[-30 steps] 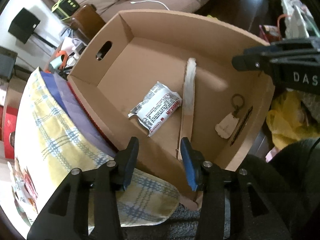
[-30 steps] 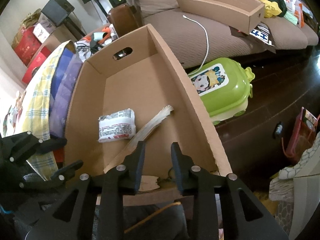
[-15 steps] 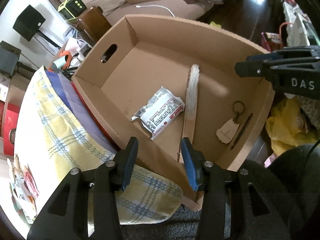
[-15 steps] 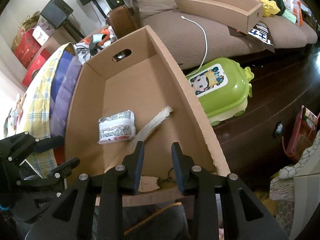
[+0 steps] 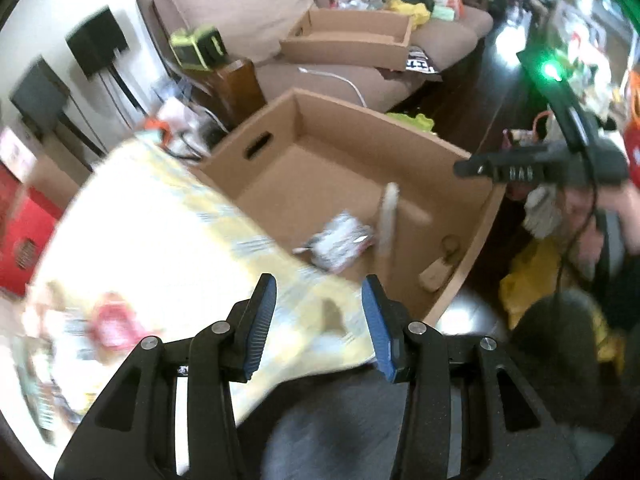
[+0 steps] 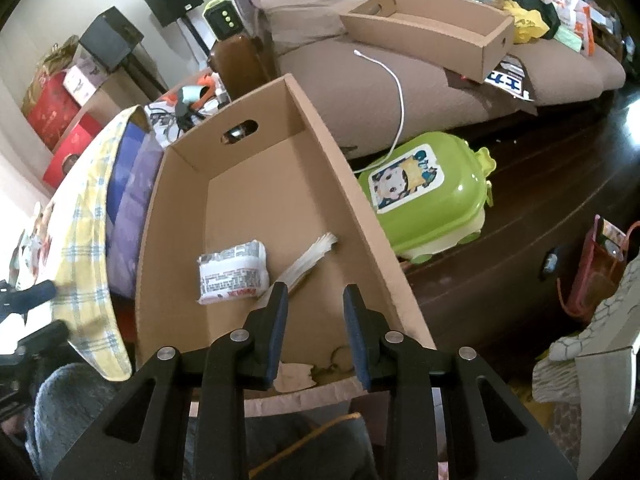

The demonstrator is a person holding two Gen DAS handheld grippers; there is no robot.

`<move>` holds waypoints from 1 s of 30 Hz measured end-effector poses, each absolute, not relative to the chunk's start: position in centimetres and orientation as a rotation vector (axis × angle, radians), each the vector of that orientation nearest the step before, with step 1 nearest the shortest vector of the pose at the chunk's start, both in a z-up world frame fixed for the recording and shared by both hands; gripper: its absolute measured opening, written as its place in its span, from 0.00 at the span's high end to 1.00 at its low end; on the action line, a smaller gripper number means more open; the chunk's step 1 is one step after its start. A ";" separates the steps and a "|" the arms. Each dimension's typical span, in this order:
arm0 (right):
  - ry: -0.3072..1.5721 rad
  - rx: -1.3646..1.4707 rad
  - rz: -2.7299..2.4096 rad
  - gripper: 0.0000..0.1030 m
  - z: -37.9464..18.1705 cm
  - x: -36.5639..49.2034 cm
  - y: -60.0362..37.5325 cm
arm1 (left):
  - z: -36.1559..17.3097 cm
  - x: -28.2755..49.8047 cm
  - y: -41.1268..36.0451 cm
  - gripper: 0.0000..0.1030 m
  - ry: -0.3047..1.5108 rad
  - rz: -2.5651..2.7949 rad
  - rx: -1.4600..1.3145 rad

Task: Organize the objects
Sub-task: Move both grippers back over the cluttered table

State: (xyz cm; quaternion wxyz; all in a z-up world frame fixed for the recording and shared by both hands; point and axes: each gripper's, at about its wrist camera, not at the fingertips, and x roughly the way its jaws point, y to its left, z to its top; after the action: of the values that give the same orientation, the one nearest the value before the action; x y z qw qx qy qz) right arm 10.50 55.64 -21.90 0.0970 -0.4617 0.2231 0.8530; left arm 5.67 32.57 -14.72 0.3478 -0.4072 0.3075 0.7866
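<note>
Open brown cardboard box with handle slot [image 6: 256,216] fills centre, serving as collection bin; yellow-and-blue plaid cloth [image 6: 86,240] draped at 9 o'clock beside it. On box floor: white printed foil packet [image 6: 234,272], flat off-white strip [image 6: 308,256] at its 3 o'clock, touching. Small tan tag with ring [image 5: 438,270] near box's close wall, possibly keyring, view blurred. Left gripper [image 5: 318,316] over cloth, jaws partly apart, empty. Right gripper [image 6: 316,328] over box's near end, narrower gap, empty.
</note>
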 end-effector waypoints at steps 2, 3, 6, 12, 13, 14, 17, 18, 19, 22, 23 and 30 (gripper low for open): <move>0.634 -1.362 2.528 0.71 -20.9 10.5 55.2 | -13.3 5.8 30.2 0.60 0.791 2.074 -1.031; 0.616 -1.355 2.536 0.71 -20.4 10.4 54.9 | -12.6 5.7 28.8 0.60 0.764 2.092 -1.033; 0.542 -1.330 2.581 0.69 -18.3 10.1 53.2 | -10.9 5.0 24.3 0.60 0.671 2.174 -1.039; 0.441 -1.171 2.708 0.64 -12.4 11.5 49.7 | -9.3 1.6 14.4 0.58 0.481 2.435 -1.147; 0.440 -1.135 2.726 0.62 -11.2 11.9 49.5 | -9.2 0.6 11.8 0.58 0.354 2.478 -1.195; 0.441 -1.098 2.738 0.61 -9.9 12.4 49.4 | -9.0 -0.1 10.0 0.58 0.281 2.497 -1.216; 0.421 -1.033 2.745 0.55 -7.1 13.3 48.7 | -10.2 -2.0 4.8 0.58 0.091 2.578 -1.308; 0.410 -1.018 2.744 0.53 -6.3 13.5 48.3 | -10.8 -2.6 3.6 0.58 0.064 2.597 -1.339; 0.403 -1.008 2.746 0.48 -5.8 13.7 47.8 | -11.6 -3.3 2.1 0.58 0.021 2.608 -1.377; 0.357 -0.992 2.772 0.39 -4.0 13.7 45.5 | -13.3 -3.8 -1.5 0.53 -0.126 2.600 -1.427; 0.330 -0.993 2.777 0.37 -3.7 13.5 44.8 | -13.8 -3.9 -2.0 0.49 -0.154 2.598 -1.433; 0.175 -1.106 2.863 0.35 -3.9 9.4 37.4 | -15.3 -3.3 -4.4 0.44 -0.178 2.610 -1.444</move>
State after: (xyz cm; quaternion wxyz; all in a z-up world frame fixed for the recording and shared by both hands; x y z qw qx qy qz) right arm 9.39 37.42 -3.86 0.0337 -0.3595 0.0570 0.9308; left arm -3.34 -4.42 -15.28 0.0766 -0.4820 -0.0594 0.8708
